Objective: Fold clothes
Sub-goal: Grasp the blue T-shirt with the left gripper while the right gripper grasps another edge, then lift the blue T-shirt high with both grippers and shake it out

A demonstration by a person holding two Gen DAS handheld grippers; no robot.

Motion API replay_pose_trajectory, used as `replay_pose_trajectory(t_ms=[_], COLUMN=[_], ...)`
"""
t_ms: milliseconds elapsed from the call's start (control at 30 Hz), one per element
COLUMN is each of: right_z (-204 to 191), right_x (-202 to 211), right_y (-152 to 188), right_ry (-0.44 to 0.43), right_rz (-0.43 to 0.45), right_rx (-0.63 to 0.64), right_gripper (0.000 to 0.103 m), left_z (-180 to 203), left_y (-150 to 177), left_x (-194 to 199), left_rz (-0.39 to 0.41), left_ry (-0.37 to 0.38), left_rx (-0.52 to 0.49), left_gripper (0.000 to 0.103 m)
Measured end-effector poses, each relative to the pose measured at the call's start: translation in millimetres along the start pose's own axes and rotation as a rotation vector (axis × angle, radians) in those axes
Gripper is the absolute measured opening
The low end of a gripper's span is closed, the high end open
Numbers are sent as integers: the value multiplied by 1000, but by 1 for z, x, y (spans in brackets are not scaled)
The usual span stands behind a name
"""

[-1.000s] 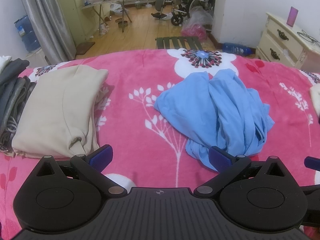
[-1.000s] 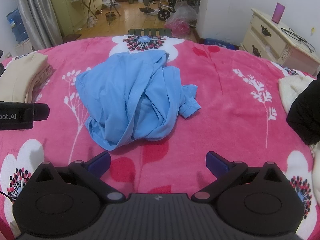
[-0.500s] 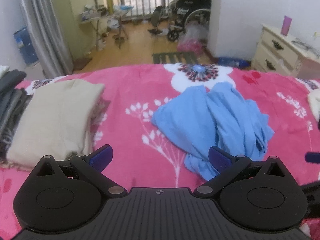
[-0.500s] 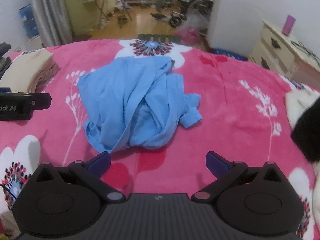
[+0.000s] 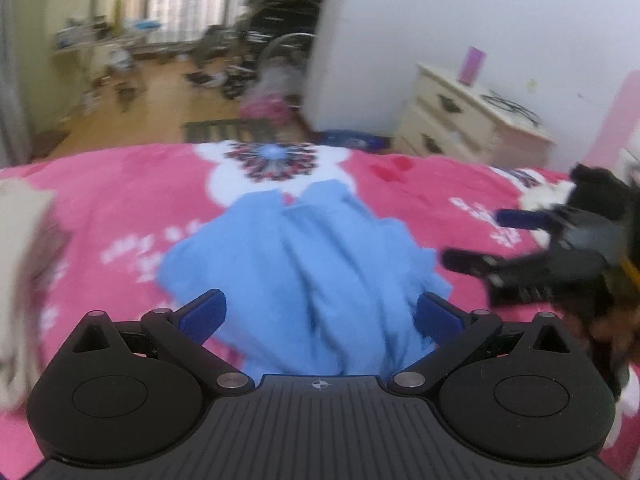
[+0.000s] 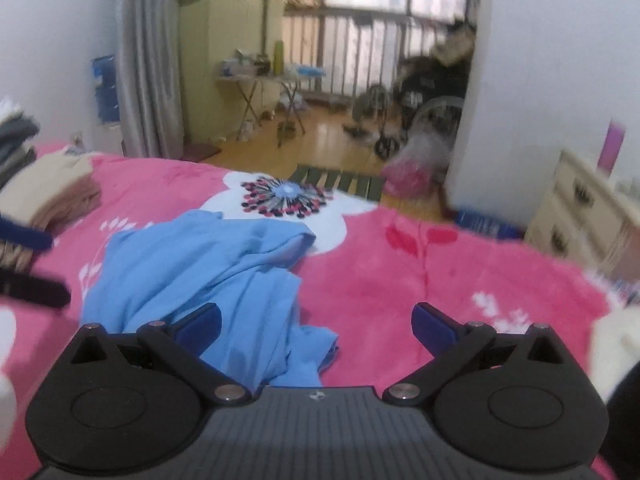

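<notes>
Crumpled blue shirt (image 6: pixel 200 276) sits on the pink flowery bed (image 6: pixel 400 280), wood floor (image 6: pixel 320 140) and white dresser (image 5: pixel 460 120) behind; both tongs, left (image 5: pixel 320 316) and right (image 6: pixel 316 322), gape wide, holding nothing.

A: What can't be made out?
B: The blue shirt (image 5: pixel 304 264) is motion-blurred, its near edge hidden behind the left gripper (image 5: pixel 320 316).
A: Beside it?
B: The beige folded stack (image 5: pixel 24 240) (badly smeared) is cut off at the frame edge.

light blue garment (image 5: pixel 316 264); pink floral blanket (image 6: pixel 400 280); beige stack (image 6: pixel 52 192)
</notes>
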State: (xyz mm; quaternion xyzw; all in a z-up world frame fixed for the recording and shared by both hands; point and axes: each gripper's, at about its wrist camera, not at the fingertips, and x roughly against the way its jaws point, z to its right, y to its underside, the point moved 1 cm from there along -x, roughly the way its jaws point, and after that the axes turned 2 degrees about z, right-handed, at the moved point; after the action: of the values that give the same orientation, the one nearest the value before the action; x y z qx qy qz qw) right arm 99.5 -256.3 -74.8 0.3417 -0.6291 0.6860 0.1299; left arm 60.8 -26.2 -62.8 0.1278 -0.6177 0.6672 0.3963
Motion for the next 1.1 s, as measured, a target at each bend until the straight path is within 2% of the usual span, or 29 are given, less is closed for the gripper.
replay_pose_trajectory(t_ms=[67,133,167,200,267,300,333,367,400,467,633,767,867,933,1067,1100], right_z=[12,22,27,30,34,36,36,36,35,35,40,34,22,9,2,1], right_x=[-21,-40,-50,-62,-77,-84,-83,-79,-74,-64,0,59,90,106,115,116], right_y=[-8,-12,-11,-11,-8,-6,-5,-5,-5,-5,-10,1,18,35,58,63], right_ry=[-56,-122,-154,-198,-247,-268,-284,-298,-312,-335,-402,-452,-496,-516,-429,-405], right_rz=[-46,-82,-106,-141,-197,-223,-225,-218,-211,-195,-116,-104,-148,-203,-279,-297], right_rx=[-75,-156,-199,-250,-321,-354,-368,-377,-385,-398,-440,-404,-314,-218,-95,-65], right_gripper=[99,97,89,80,71,59,53,37,24,9,6,5,4,4,4,4], left_z=[2,4,6,8,13,15,16,16,16,12,-6,-32,-51,-63,-91,-97], left_y=[-3,-4,-5,-4,-2,0,1,3,4,5,1,3,16,30,51,52], left_x=[-15,-29,-36,-43,-52,-54,-52,-49,-47,-36,15,68,94,103,117,123], left_rz=[-19,-62,-89,-111,-140,-144,-141,-135,-128,-115,-34,9,-36,-83,-151,-143], left_ry=[32,64,77,80,72,67,61,54,47,26,15,3,-31,-87,-196,-208], left_rx=[-14,-15,-16,-25,-52,-72,-79,-79,-80,-56,-2,37,52,46,94,110], left_gripper=[92,74,61,57,50,39,31,22,16,13,11,11,11,11,10,10])
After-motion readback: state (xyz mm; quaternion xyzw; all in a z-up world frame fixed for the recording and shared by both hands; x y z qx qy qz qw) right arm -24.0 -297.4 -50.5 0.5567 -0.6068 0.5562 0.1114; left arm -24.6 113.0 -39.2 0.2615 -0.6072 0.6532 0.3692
